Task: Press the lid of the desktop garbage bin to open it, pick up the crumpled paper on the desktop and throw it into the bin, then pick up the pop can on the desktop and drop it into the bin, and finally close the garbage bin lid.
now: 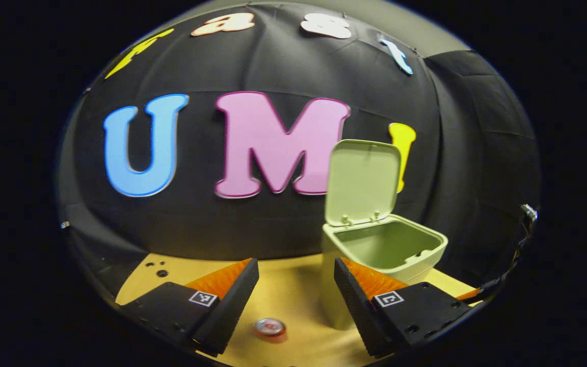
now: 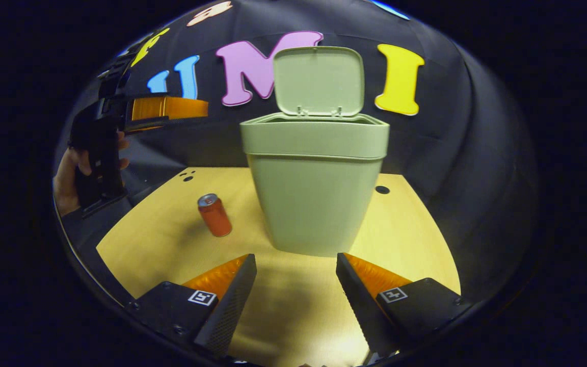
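Bin (image 2: pixel 316 188): upright near the middle of the table (image 2: pixel 171 239). Lid (image 2: pixel 319 81) raised and standing behind the mouth. Inside as seen in the left gripper view (image 1: pixel 385 244): no paper made out in the visible part; floor of the bin hidden.

Can (image 2: pixel 214 215): upright on the table, just left of the bin in the right gripper view, not touching it. In the left gripper view its top (image 1: pixel 270 328) lies low down, between the two fingers and below them.

Crumpled paper: not made out on the table; judged already dropped in. Step in hand, by that reckoning: fetching the can.

Left gripper (image 1: pixel 296 300): jaws wide apart, holding nothing. Held high above the table, tilted forward and downward over the can, bin to its right. Seen from the right gripper view (image 2: pixel 168 108) up at lid height, a hand (image 2: pixel 69 176) wrapped round its grip.

Right gripper (image 2: pixel 296 285): jaws wide apart, holding nothing. Low, level, facing the bin's front wall, well back from it.

To do well: lower the left gripper straight over the can, keep fingers spread until either side of the body, close mid-height, not at the rim. Thin wall, likely to dent or slip under a skewed squeeze. Lift clear of the bin's edge before carrying across to the mouth. Keep clear of the upright lid.
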The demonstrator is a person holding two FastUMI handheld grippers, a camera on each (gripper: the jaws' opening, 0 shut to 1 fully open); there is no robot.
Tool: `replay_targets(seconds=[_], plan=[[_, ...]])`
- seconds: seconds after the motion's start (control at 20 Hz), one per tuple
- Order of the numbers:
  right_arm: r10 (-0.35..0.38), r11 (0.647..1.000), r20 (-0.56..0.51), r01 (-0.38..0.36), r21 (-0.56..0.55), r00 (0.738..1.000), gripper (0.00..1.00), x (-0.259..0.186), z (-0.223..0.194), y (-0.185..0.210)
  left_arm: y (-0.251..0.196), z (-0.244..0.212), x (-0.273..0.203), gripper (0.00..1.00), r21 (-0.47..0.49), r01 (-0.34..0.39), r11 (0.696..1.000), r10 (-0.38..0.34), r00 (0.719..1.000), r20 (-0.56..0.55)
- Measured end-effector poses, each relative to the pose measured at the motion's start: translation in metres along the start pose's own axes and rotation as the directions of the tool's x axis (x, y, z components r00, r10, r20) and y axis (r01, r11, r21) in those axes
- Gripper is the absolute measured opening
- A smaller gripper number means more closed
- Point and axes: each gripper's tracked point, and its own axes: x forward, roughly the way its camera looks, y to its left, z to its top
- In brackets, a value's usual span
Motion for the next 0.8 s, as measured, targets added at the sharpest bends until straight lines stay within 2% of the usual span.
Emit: replay_targets(seconds=[0.15,0.3,0.55,0.8], plan=[[0.055,0.998,-0.014,-0.055,-0.010,0.998,0.99,0.017,-0.001,0.031,0.041,-0.025,-0.038,0.96,-0.029,-0.104,0.994,0.103,0.994,-0.035],[0.104,0.995,-0.016,-0.104,0.010,0.994,0.99,0.037,0.006,0.065,0.074,-0.054,-0.077,0.96,-0.054,-0.177,0.983,0.172,0.981,-0.091],[0.176,0.983,-0.021,-0.177,-0.055,0.984,0.99,0.076,0.011,0.119,0.114,-0.095,-0.129,0.96,-0.057,-0.258,0.965,0.245,0.954,-0.172],[0.208,0.973,-0.043,-0.211,-0.096,0.977,1.00,0.122,0.008,0.158,0.145,-0.116,-0.163,0.96,-0.059,-0.325,0.944,0.306,0.927,-0.219]])
